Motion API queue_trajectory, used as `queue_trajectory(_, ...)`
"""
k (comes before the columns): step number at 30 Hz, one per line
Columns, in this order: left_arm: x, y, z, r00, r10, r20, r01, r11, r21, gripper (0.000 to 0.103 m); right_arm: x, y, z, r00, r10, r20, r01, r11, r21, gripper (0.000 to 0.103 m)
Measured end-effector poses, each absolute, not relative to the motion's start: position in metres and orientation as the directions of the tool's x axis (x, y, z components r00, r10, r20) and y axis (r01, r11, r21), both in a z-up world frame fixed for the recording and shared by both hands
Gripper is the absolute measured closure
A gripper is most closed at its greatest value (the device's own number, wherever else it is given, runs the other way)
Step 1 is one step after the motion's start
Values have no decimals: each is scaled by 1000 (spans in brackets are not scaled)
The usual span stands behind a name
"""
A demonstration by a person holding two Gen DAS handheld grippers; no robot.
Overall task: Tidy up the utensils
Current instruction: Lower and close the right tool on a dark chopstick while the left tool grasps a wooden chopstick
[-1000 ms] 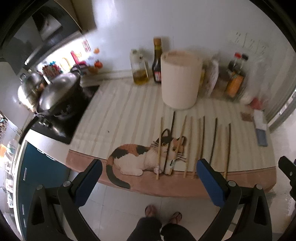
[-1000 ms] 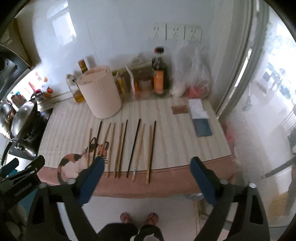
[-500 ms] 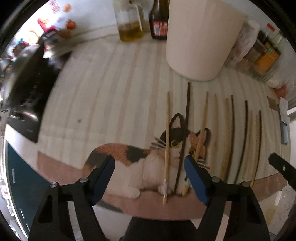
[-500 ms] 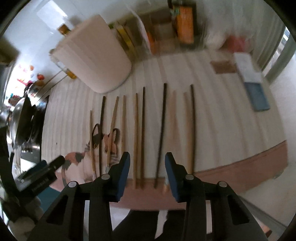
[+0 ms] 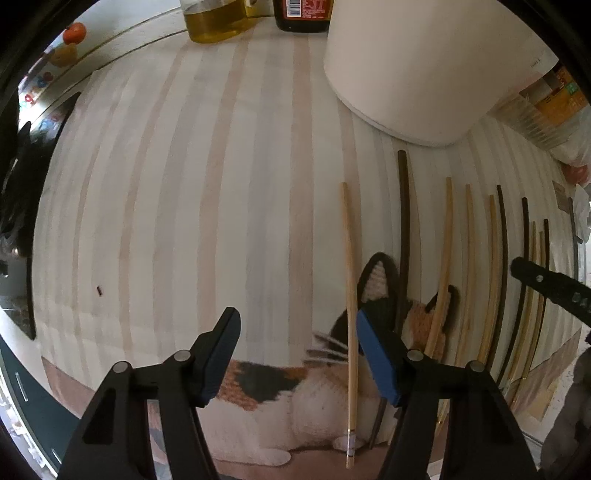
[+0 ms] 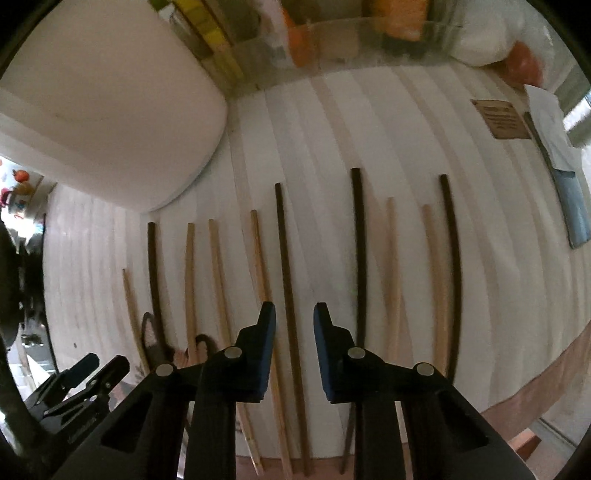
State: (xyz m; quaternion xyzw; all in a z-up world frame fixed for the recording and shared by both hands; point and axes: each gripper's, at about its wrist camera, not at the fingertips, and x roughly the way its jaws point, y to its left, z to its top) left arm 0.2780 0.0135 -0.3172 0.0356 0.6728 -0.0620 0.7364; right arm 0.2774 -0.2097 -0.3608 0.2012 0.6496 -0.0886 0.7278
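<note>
Several chopsticks, light wood and dark, lie side by side on a striped mat with a cat picture (image 5: 258, 380). My left gripper (image 5: 297, 325) is open low over the mat; the leftmost light chopstick (image 5: 351, 280) lies between its fingers, close to the right blue pad (image 5: 373, 354). My right gripper (image 6: 294, 314) is open with a narrow gap, and a dark chopstick (image 6: 286, 266) runs through that gap. A tall cream cylinder container (image 5: 428, 62) stands behind the chopsticks; it also shows in the right wrist view (image 6: 99, 103).
An oil bottle (image 5: 218, 18) and a dark sauce bottle (image 5: 303, 14) stand at the back left. Jars and packets (image 6: 332, 33) line the wall. A brown card (image 6: 500, 118) and a blue and white pad (image 6: 569, 184) lie at right. A stove (image 5: 18, 184) is left.
Both grippers have come down close to the mat. The left gripper's jaws have narrowed around the leftmost chopstick. The right gripper's jaws have narrowed around a dark chopstick.
</note>
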Motion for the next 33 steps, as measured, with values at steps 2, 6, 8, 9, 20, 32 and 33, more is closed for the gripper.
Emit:
queue_trajectory(2,280,14,-321,78,-51,-996,137,990,-40,41,285,-202,-368,114,111,-987,374,916,146,83)
queue_trajectory(6,283,14,-329,60,-62,-996,139,989,-53,41,291,-191,-380,74,44,-996,349,935,67,89)
queue_trajectory(8,283,18,-331,49,-72,-996,140,988,-64,41,291,-185,-381,66,10,-998,335,942,32,97)
queue_trajectory(9,282,16,-334,46,-76,-996,140,988,-69,41,291,-182,-382,62,-4,-998,323,946,16,98)
queue_trajectory(20,283,-7,-345,102,-2,-995,149,989,14,96,290,-189,-381,2,59,-998,291,955,57,98)
queue_trajectory(32,288,24,-341,126,23,-992,107,994,37,99,291,-208,-369,-5,87,-996,259,962,83,98)
queue_trajectory(33,286,26,-339,128,22,-991,108,993,36,99,290,-209,-368,-8,94,-996,260,961,89,98)
